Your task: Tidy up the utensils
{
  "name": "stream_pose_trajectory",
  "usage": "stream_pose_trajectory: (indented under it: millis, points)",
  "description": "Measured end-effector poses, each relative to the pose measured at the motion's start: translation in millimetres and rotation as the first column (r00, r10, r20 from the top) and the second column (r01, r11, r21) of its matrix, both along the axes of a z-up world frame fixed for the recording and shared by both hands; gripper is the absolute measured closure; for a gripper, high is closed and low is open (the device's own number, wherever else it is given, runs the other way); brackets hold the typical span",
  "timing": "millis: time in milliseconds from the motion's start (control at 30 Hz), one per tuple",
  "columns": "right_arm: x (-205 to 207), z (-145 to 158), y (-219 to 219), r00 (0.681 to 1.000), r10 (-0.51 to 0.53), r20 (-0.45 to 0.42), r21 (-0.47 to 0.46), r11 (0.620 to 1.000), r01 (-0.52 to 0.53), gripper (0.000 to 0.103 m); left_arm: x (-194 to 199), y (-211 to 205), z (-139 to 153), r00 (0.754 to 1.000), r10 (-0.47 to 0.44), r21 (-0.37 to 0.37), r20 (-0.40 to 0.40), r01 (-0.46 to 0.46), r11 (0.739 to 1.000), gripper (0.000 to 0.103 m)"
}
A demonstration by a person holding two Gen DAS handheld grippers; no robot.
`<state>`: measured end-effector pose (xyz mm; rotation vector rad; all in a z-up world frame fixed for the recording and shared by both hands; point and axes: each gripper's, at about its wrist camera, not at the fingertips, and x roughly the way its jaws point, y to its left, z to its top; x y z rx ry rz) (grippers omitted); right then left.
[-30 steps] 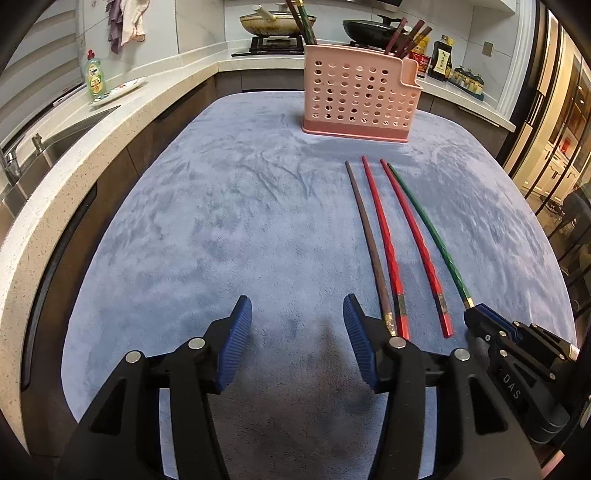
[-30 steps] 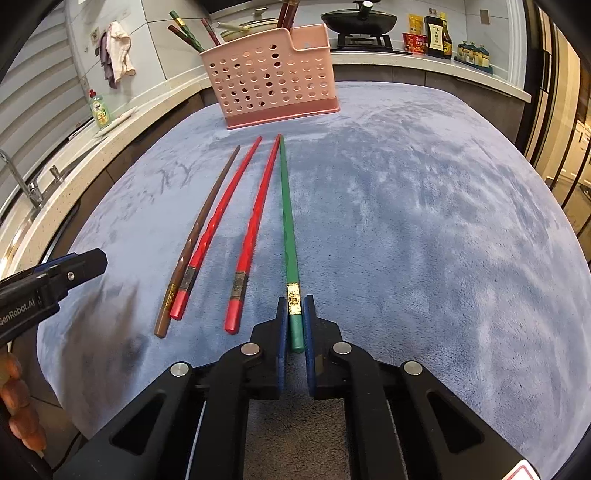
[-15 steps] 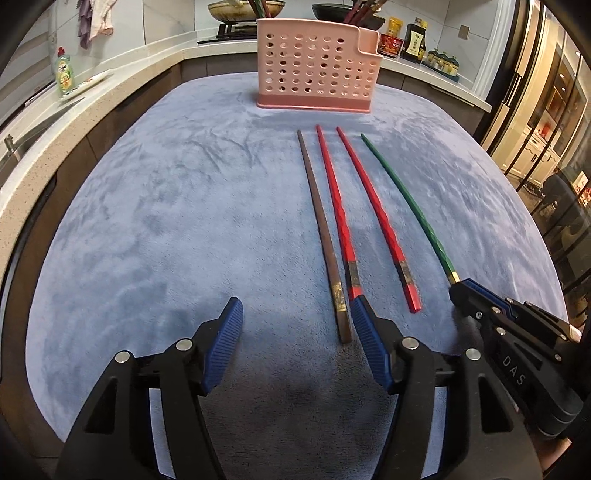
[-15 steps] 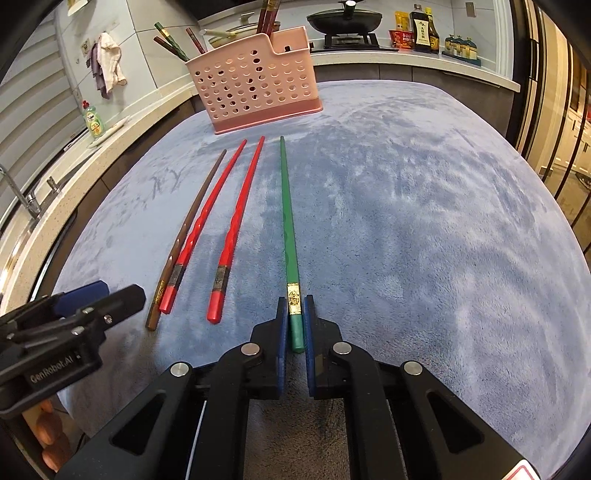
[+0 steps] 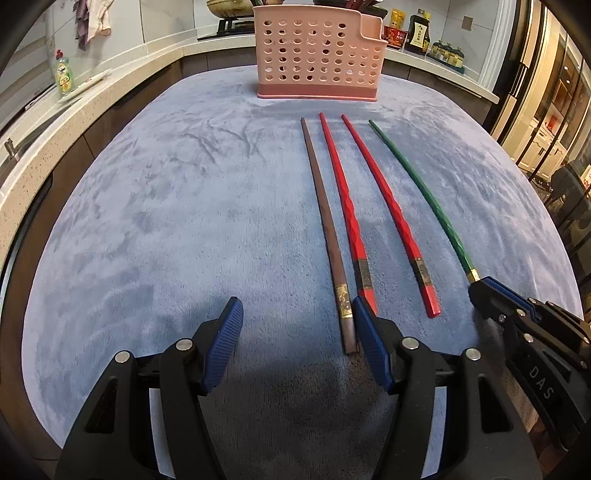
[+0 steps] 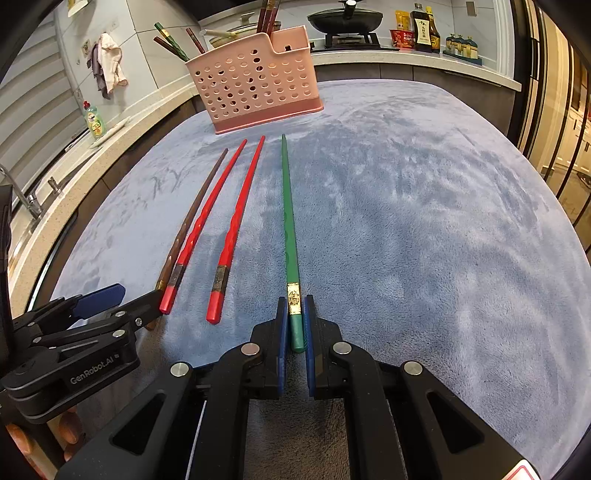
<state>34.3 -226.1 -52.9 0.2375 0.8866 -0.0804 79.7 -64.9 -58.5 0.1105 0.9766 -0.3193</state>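
Note:
Several chopsticks lie side by side on the blue-grey mat (image 5: 166, 206): a brown chopstick (image 5: 325, 225), two red chopsticks (image 5: 347, 214) (image 5: 391, 210) and a green chopstick (image 5: 424, 192). My right gripper (image 6: 295, 314) is shut on the near end of the green chopstick (image 6: 290, 229), which still lies along the mat. My left gripper (image 5: 295, 325) is open, its right finger (image 5: 369, 343) beside the brown chopstick's near end. The pink perforated holder (image 5: 317, 55) stands at the far end and holds several chopsticks (image 6: 173, 44).
A stone counter with a sink tap (image 6: 22, 195) and a dish-soap bottle (image 5: 63, 75) runs along the left. A stove with pans (image 6: 347, 20) and sauce bottles (image 5: 417, 33) stands behind the holder. The mat's edge drops off on the right.
My left gripper has moved forward and rightward, so the brown chopstick's end now lies just inside its right finger. My right gripper stays shut on the green chopstick and has tilted slightly.

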Motion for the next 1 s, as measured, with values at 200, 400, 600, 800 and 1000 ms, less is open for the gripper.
stream_pose_trajectory:
  millis: [200, 400, 600, 800, 1000]
  points:
    - [-0.4, -0.6, 0.4, 1.000, 0.003, 0.000, -0.002, 1.000, -0.003, 0.096, 4.1, 0.7, 0.6, 1.000, 0.009, 0.016, 0.009, -0.010, 1.000, 0.066]
    - [-0.1, -0.5, 0.7, 1.000, 0.003, -0.001, -0.002, 1.000, -0.003, 0.096, 11.4, 9.5, 2.0, 1.000, 0.023, 0.008, -0.007, -0.023, 1.000, 0.092]
    - [-2.2, 6.1, 0.9, 1.000, 0.002, 0.008, -0.002, 1.000, -0.002, 0.096, 15.4, 17.4, 5.9, 0.999, 0.022, -0.021, -0.031, -0.023, 1.000, 0.092]
    - [-8.0, 26.4, -1.8, 0.999, 0.001, 0.048, 0.004, 1.000, -0.001, 0.096, 15.4, 31.6, 22.5, 0.999, 0.040, -0.057, -0.015, -0.041, 0.998, 0.092]
    - [-12.1, 63.3, -7.4, 0.991, -0.004, 0.130, 0.010, 1.000, 0.003, 0.096, 14.5, 46.3, 54.4, 0.998, 0.061, -0.112, 0.031, -0.057, 0.992, 0.093]
